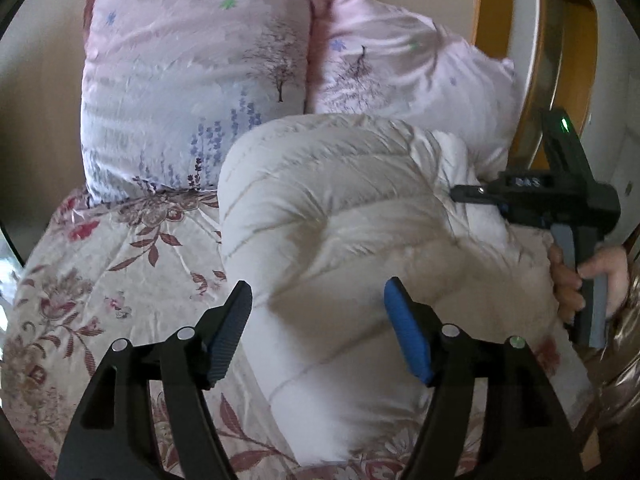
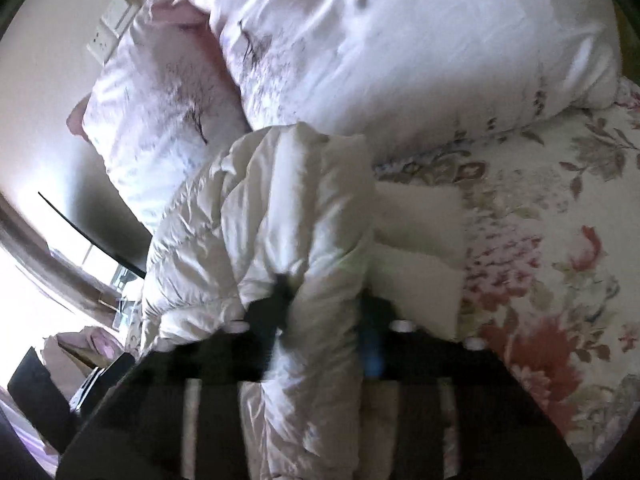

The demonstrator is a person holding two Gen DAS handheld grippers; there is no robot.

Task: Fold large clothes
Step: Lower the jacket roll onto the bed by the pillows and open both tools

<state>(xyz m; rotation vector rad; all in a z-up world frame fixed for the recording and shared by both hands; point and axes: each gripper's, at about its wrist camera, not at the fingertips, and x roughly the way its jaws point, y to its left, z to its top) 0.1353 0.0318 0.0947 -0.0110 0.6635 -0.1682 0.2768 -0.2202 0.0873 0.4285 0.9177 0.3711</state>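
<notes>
**Puffy white jacket on the bed, right claw clamped on a fold**

Object: a quilted, off-white padded jacket lies bunched on a bedspread printed with red and brown flowers. It sits in front of two pale pink pillows with a tree-and-lavender print, its upper bulge resting against the lower edge of the pillows. In the left wrist view the jacket fills the middle and right of the bed surface; the padded body curves over in a thick roll with stitched channels running across it.

Left gripper: jaws stand apart, released, nothing clasped. The blue-padded fingers frame the near edge of the jacket; the right-hand pad lies over the fabric and the other finger hangs over the bedspread just beside it. Whether the pad touches the cloth cannot be told.

Right gripper: clenched on a ridge of the white jacket. In its own view, blurred, a puffed fold rises between the two dark fingers and is pinched there. From the left wrist view the same tool comes in from the right, its tip buried in the jacket's far edge near the second pillow, with a person's hand wrapped round the grey handle.

Background: a yellow-orange wooden frame behind the pillows, beige wall.
</notes>
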